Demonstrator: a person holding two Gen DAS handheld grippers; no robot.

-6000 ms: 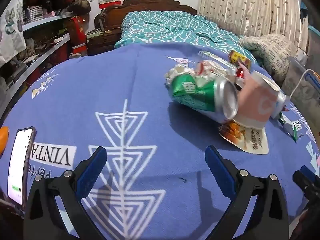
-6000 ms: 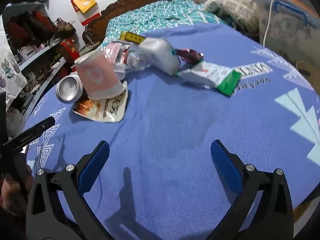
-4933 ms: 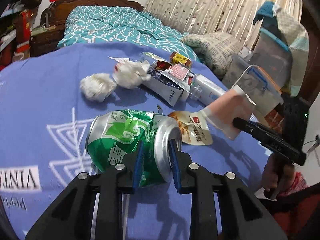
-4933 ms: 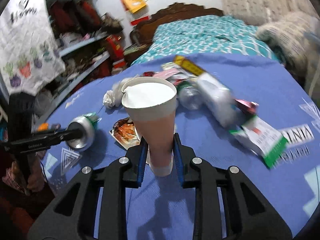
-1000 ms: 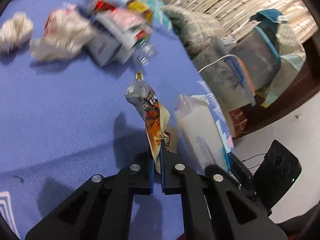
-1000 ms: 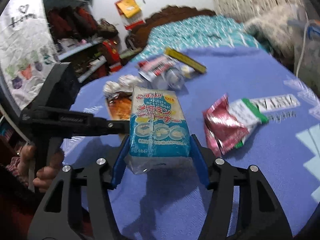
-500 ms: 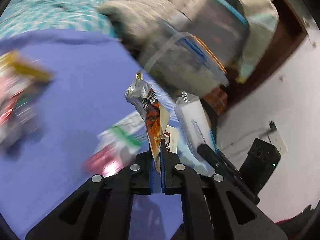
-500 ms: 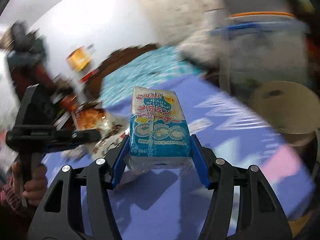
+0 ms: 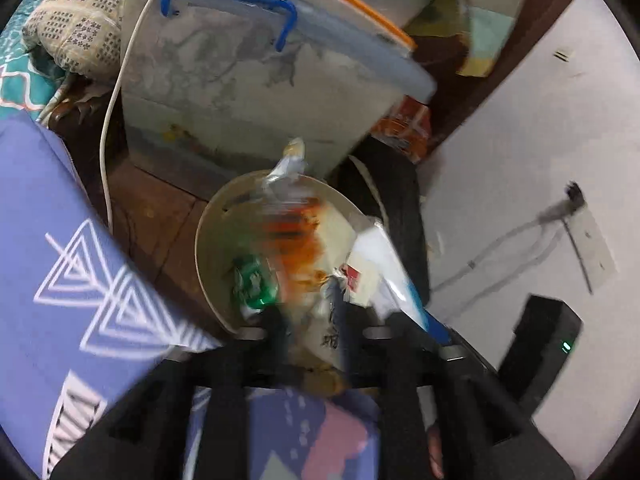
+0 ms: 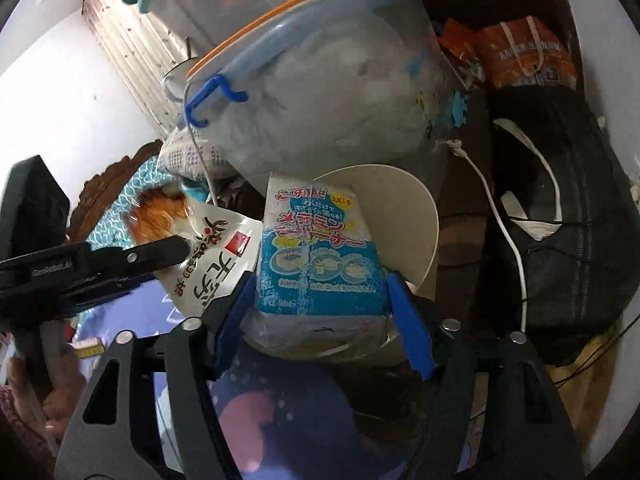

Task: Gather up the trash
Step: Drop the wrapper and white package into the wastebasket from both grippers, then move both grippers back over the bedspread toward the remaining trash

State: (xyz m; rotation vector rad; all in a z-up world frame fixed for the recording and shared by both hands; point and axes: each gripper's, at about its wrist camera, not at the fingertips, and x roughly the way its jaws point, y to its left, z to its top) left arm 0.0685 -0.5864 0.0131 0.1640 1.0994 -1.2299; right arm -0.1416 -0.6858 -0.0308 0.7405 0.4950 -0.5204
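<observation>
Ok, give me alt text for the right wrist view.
The right hand-held gripper, jaws opening, has a blue packet between them above a cream bin. At left, the left hand-held gripper brings a snack wrapper.

The bin [image 9: 208, 216] is cream, with a green can [image 9: 252, 284] at seven o'clock inside. The wrapper [image 10: 208, 248] is white and orange with black script. The packet [image 10: 316, 252] is blue and white. The worktop [image 9: 60, 260] cloth is blue with white triangles.

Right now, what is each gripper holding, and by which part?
Both are opening over the bin. The right gripper flanks the blue sponge pack's lower sides; the left gripper straddles the snack wrapper's bottom edge.
</observation>
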